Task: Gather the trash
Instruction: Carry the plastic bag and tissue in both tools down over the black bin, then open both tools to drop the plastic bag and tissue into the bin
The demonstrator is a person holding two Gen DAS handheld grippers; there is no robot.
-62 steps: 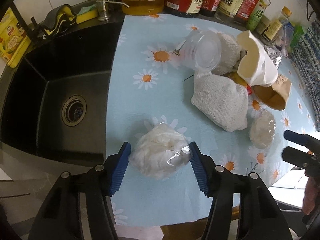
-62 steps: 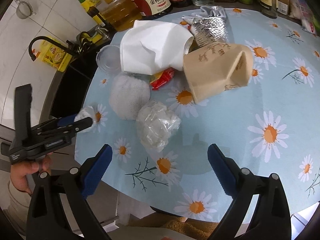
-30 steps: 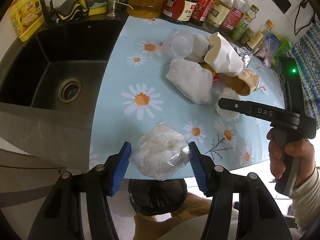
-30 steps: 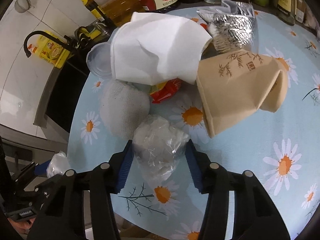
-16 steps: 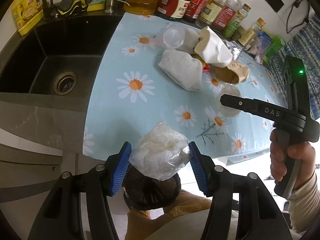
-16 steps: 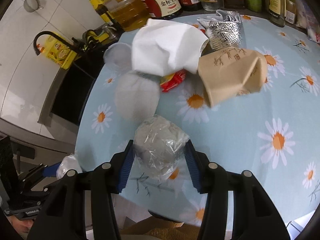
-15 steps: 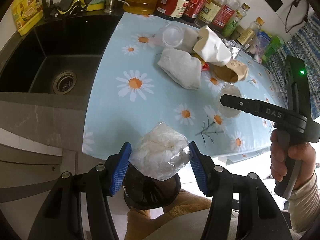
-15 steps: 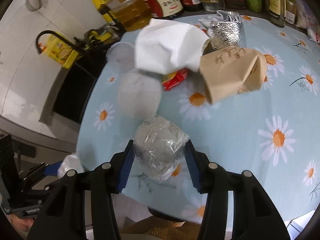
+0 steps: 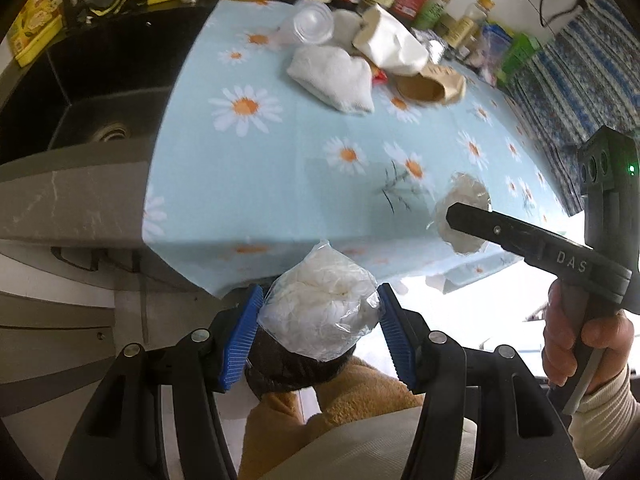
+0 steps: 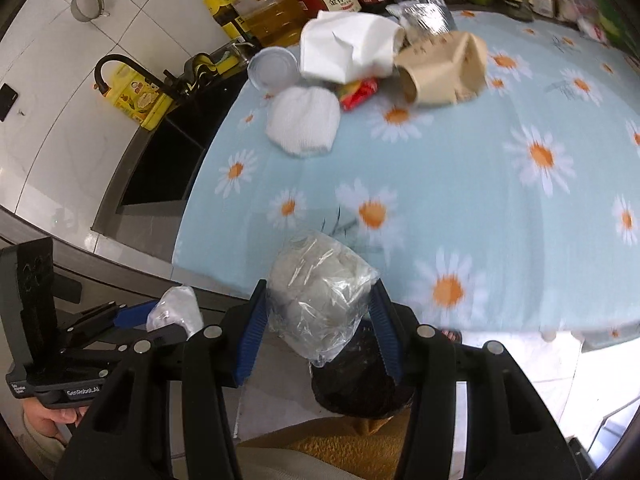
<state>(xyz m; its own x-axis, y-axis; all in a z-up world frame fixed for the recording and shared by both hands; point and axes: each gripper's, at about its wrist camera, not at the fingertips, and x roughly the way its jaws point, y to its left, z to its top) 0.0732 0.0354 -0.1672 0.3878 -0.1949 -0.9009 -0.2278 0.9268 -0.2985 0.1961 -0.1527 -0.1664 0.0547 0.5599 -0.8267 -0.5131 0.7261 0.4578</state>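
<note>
Carry step: left gripper [image 9: 318, 330] clamps white plastic wad [image 9: 320, 312], right gripper [image 10: 316, 322] clamps clear wad [image 10: 320, 292]; black-lined bin [image 10: 356, 380] just below both; next, release.

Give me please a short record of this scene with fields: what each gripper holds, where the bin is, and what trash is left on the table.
left gripper: shut on a white plastic wad, off the table edge
right gripper: shut on a clear plastic wad, off the table edge
bin: black-lined, on the floor under both wads
left on table: clear cup, white cloth, white paper bag, red wrapper, brown paper bag, foil bag
task state: neither wad dropped yet
</note>
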